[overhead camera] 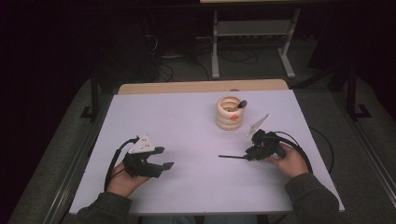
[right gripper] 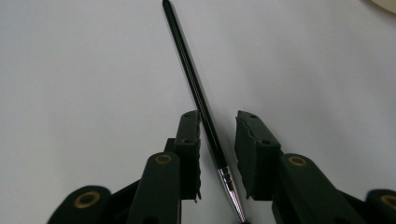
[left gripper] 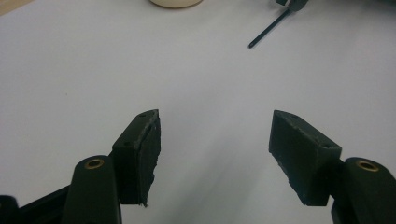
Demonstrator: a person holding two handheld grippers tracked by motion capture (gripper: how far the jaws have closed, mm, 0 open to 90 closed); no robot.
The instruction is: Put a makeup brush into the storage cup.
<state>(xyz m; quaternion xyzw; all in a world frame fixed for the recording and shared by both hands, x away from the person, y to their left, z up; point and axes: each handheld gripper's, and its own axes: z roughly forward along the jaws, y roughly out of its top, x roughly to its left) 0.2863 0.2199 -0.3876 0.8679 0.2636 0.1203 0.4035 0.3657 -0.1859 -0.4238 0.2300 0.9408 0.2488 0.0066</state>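
Note:
A thin black paintbrush [overhead camera: 231, 157] lies flat on the white table [overhead camera: 187, 121], its handle pointing left. My right gripper [overhead camera: 247, 156] is low over its ferrule end. In the right gripper view the brush [right gripper: 187, 56] runs between the jaws of that gripper [right gripper: 218, 126]. The handle lies close along the left pad, a gap shows before the right pad, and the jaws stand narrowly open. My left gripper [overhead camera: 166, 157] rests at the table's left front. Its jaws [left gripper: 215, 135] are wide open with only bare table between them, and the brush tip [left gripper: 268, 30] lies far ahead.
A cream ringed holder [overhead camera: 229, 114] stands at the back right of the table with another dark brush [overhead camera: 242, 104] leaning in it and a small orange mark [overhead camera: 234, 117] on its side. Its base [left gripper: 176, 2] shows in the left gripper view.

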